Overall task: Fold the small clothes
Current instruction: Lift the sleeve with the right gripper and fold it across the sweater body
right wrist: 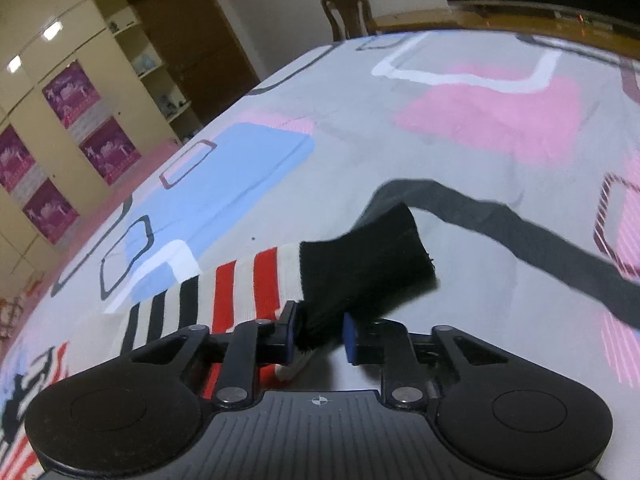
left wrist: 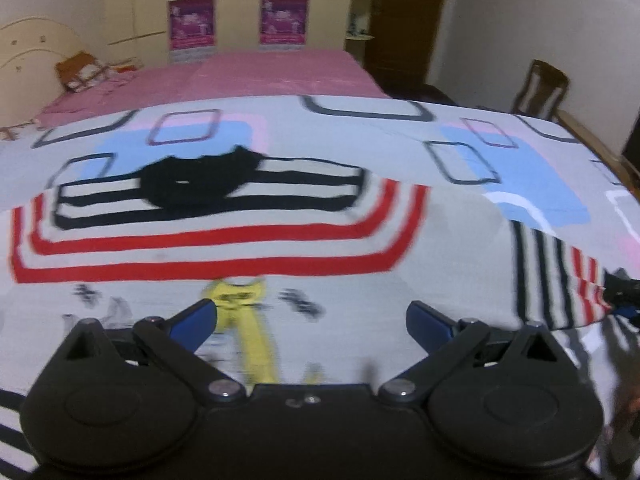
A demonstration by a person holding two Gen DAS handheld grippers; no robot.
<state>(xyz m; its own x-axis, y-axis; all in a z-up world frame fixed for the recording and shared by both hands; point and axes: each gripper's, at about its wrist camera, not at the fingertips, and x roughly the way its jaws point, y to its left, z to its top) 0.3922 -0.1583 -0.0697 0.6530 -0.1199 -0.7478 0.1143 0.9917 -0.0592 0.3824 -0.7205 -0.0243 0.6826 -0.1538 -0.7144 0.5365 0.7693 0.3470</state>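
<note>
The sweater lies flat on the bed, spread across the patterned sheet with its black collar on the far side and its grey chest, with a yellow print, nearest the person. Its body runs crosswise in the left wrist view; the one sleeve in view, banded in black and red, stretches off toward the right, ending in a black cuff.

That cuff is what the next move hangs on. It sits right at the right claw, its long axis running up and away to the right from the fingers, the rest of the sleeve trailing back to the left toward the body. The right hand is plainly the nearer one to it; in the left wrist view that same sleeve end shows only at the far right edge, well apart from the left claw.

The right claw is drawn in narrow, its blue pads either side of the cuff's near edge. The left pad touches the knit; on the right I think I see a sliver of gap, so I'd call it pinching the cuff, though not firmly. A fold of the sleeve inward over the chest looks to be the job in hand.

The left claw hangs spread wide over the chest, holding nothing.
</note>
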